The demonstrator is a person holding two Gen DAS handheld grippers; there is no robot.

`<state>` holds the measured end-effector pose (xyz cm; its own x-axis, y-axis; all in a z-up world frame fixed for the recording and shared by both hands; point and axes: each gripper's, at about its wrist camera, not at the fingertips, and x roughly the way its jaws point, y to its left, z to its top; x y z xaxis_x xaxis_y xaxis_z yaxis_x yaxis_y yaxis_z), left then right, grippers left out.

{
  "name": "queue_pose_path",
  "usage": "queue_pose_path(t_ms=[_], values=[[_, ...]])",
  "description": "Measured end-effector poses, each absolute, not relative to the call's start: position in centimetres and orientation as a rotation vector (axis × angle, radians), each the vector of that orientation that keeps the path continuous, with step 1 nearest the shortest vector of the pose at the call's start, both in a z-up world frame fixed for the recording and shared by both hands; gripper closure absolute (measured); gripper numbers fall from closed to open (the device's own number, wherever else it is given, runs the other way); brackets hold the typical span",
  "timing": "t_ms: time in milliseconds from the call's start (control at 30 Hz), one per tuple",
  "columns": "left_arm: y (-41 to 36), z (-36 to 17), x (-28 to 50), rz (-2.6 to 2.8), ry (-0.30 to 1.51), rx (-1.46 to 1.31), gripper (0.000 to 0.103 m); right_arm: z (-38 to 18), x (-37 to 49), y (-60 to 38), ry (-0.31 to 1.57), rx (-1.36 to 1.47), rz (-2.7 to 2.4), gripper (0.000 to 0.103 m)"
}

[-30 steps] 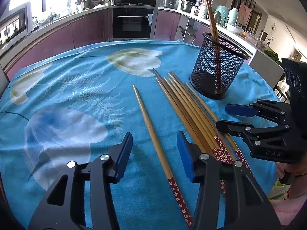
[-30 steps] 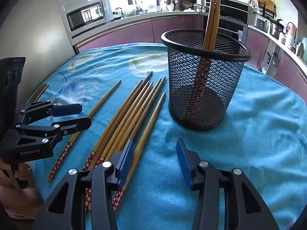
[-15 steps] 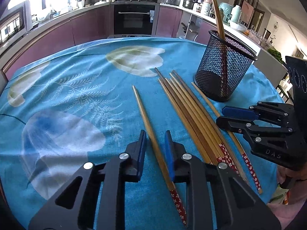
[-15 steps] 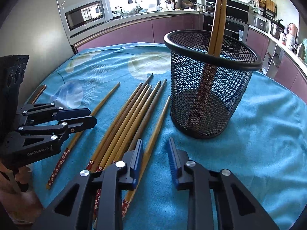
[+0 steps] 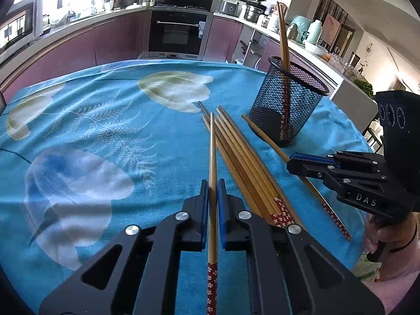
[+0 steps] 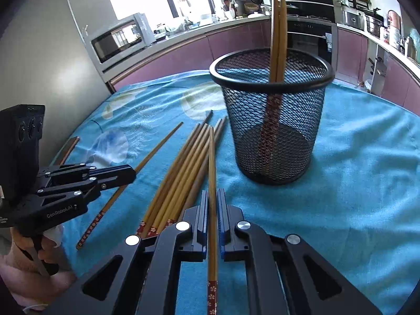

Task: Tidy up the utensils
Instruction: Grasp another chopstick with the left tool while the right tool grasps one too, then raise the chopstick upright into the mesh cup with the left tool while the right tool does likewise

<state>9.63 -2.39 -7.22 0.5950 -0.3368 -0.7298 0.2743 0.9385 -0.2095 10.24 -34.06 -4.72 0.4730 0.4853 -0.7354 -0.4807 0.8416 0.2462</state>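
A: Left wrist view: my left gripper clamps one chopstick; my right gripper clamps another chopstick.

B: Next?

A: Lift both, tip them upright into the mesh holder, I'd judge.

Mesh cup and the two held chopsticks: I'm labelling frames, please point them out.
mesh cup (image 6: 273, 136), right wrist view, front wall.
left gripper's chopstick (image 5: 212, 152), left wrist view, bare wooden shaft.
right gripper's chopstick (image 6: 212, 162), right wrist view, bare wooden shaft.
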Motion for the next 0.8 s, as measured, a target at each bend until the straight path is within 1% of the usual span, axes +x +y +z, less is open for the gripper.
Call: queue_pose_path(t_ms=[300,467,567,667,700,800], values=[[-4.0,-8.5,9.7,-0.409,0.905,-0.032,0.095,-5.1,10.2,-32.5,0.937,-0.075,0.634,0.097],[-4.0,-8.9,10.3,-0.415,0.920,-0.009,0.093,-5.6,10.6,-32.2,0.952,-0.101,0.620,0.093],[-4.0,-9.0,10.6,-0.422,0.924,-0.008,0.092,-5.7,10.7,-32.2,0.949,-0.102,0.624,0.093],[-4.1,-9.0,10.9,-0.419,0.929,-0.009,0.092,-5.6,10.6,-32.4,0.942,-0.093,0.629,0.097],[-4.1,-8.9,10.9,-0.412,0.927,-0.009,0.095,-5.5,10.5,-32.6,0.933,-0.092,0.628,0.097],[-4.0,-8.4,10.7,-0.414,0.918,-0.019,0.095,-4.5,10.1,-33.1,0.896,-0.075,0.634,0.097]])
